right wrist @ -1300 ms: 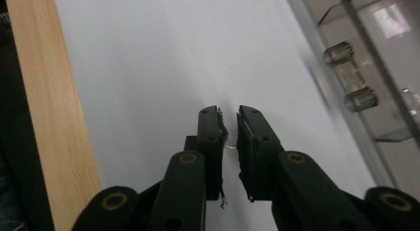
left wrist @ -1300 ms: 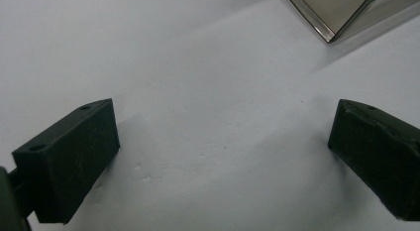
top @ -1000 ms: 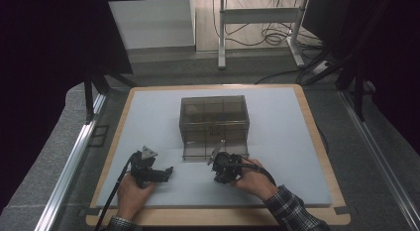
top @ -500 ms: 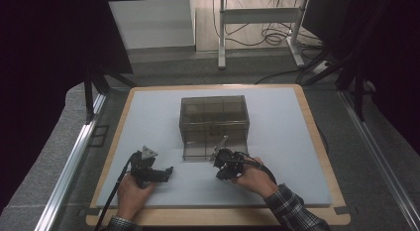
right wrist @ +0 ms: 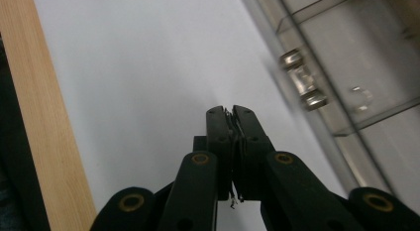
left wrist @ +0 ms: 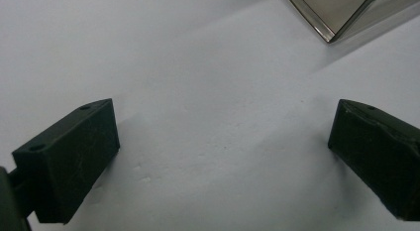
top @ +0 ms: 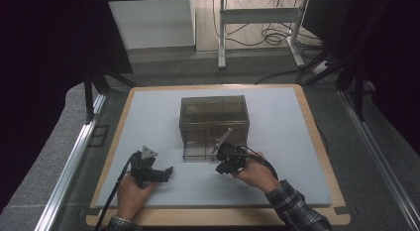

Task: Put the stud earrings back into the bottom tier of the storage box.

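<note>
box (top: 214, 123): smoky see-through plastic, inner dividers, metal latch facing right claw (top: 221, 167) | right claw: pinched together, empty, just beside box front | left claw (top: 166, 172): spread wide, empty, off box's corner

Looks like a lab: padded white work board (top: 148, 122) with wooden rim, metal desk frame (top: 257, 23) and tangled cables (top: 270, 35) beyond the grippers.

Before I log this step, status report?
Left gripper open on bare mat. Right gripper shut, empty, beside box. Nothing in the way.
</note>
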A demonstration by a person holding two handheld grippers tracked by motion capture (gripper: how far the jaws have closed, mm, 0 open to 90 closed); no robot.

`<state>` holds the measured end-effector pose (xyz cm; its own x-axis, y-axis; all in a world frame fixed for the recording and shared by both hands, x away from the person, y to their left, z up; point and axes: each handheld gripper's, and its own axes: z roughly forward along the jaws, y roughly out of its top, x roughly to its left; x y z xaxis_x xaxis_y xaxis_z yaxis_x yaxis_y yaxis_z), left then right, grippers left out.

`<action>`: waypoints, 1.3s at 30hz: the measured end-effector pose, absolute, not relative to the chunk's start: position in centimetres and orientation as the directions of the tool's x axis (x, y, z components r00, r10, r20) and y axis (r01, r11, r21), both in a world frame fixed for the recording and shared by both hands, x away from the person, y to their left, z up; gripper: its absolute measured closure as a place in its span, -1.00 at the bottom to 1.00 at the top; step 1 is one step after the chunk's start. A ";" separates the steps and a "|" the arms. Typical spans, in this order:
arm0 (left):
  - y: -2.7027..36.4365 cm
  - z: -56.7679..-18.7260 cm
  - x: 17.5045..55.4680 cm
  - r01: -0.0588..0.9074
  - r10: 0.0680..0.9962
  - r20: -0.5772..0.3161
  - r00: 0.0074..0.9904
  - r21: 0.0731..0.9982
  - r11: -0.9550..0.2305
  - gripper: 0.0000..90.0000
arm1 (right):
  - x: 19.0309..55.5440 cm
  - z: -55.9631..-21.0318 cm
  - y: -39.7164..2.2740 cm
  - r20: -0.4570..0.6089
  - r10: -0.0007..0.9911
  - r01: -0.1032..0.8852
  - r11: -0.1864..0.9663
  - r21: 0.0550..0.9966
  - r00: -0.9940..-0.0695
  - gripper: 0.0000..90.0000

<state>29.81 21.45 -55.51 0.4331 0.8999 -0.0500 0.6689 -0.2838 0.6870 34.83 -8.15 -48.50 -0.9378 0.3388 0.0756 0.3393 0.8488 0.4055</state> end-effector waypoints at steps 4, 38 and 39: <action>21.5 -55.5 29.8 0.667 0.899 -0.046 0.436 0.687 -0.288 -1.00 | 35.4 -47.8 -8.3 0.066 0.350 0.343 0.834 0.432 -0.934 0.89; 21.5 -55.5 29.8 0.669 0.899 -0.049 0.434 0.686 -0.285 -1.00 | 40.6 -47.8 -7.2 -0.001 0.453 0.387 0.762 0.520 -0.891 0.88; 21.5 -55.5 29.8 0.669 0.899 -0.050 0.434 0.687 -0.285 -1.00 | 40.7 -48.0 -7.2 -0.001 0.457 0.390 0.761 0.519 -0.889 0.88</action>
